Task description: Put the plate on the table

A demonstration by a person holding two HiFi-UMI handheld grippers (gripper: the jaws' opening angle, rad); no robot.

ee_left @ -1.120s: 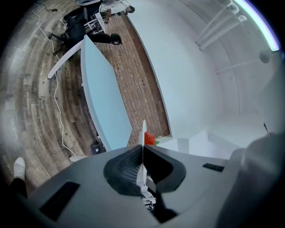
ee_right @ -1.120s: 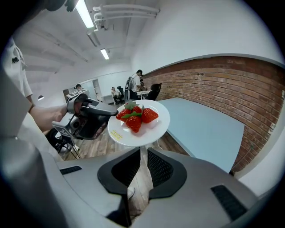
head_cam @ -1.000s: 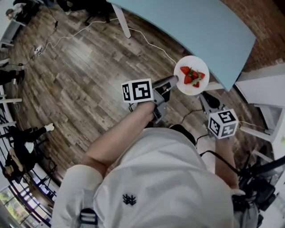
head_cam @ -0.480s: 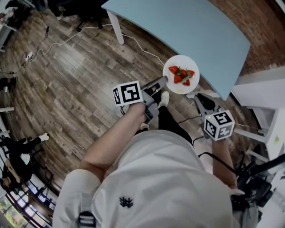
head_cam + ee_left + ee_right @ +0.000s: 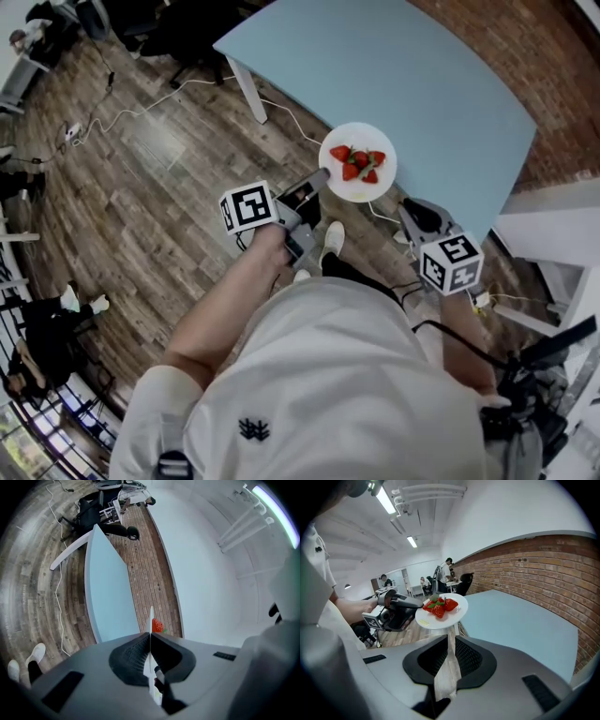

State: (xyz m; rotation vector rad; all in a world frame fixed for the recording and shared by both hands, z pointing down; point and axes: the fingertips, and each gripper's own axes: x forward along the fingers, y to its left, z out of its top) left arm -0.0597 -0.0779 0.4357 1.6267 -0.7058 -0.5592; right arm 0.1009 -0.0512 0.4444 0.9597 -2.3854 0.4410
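Note:
A white plate [image 5: 357, 186] with several strawberries [image 5: 357, 163] hangs in the air, level, at the near edge of the light blue table [image 5: 403, 84]. My left gripper [image 5: 324, 174] is shut on the plate's near-left rim. In the left gripper view the plate [image 5: 150, 620] shows edge-on between the pressed pads, with one strawberry [image 5: 157, 626] beyond them. My right gripper [image 5: 406, 208] hovers just right of the plate and below it, apart from it. In the right gripper view its jaws [image 5: 449, 637] stand a narrow gap apart with only floor seen through, and the plate [image 5: 433, 619] is ahead.
The table's white leg [image 5: 248, 89] stands on the wood floor, with cables [image 5: 141, 108] trailing to the left. A brick wall [image 5: 543, 569] runs behind the table. White furniture [image 5: 553, 216] is at the right. Chairs and people are far off at the left.
The left gripper has carried the plate up and left in the head view, from beside the table's corner to over its near edge. The right gripper has followed alongside.

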